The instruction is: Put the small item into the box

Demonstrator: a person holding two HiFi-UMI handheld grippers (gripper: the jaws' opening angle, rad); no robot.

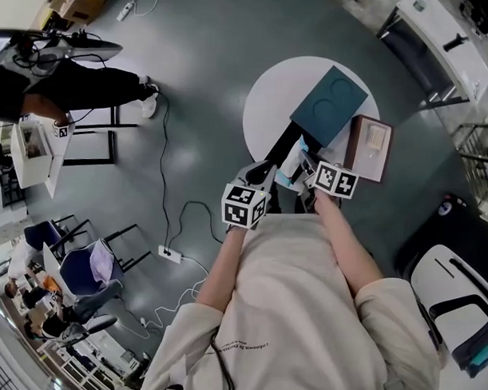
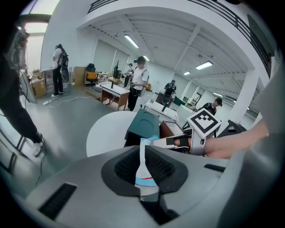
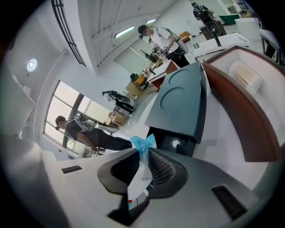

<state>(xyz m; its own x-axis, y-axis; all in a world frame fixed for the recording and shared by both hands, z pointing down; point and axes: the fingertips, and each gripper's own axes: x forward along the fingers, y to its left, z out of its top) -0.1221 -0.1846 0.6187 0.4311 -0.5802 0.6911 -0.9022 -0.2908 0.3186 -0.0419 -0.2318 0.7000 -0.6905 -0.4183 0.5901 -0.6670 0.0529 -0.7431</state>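
Packet (image 2: 143, 164) is up off the round table (image 1: 267, 91), pinched from both ends: your left gripper (image 1: 266, 175) has its jaws clamped on one end, and your right gripper (image 3: 143, 153) has its jaws clenched on the blue crimped end. It hangs just short of the black box (image 3: 173, 142), which sits under the tilted teal lid (image 1: 329, 105). The brown tray (image 1: 370, 147) with its white insert lies just beside that. Two grips on one soft sachet means one has to give, so let one gripper release cleanly before the other carries, or you'll stretch or tear it. My read is the right gripper is better placed, being nearer the boxes. Mind that lid, too, since it overhangs the black box's opening. Come in low under its edge and drop only once the packet is over the cavity. As for the packet, it's a small flat white sachet with light-blue ends and a thin red mark, thin and floppy, so expect it to flutter rather than fall straight.
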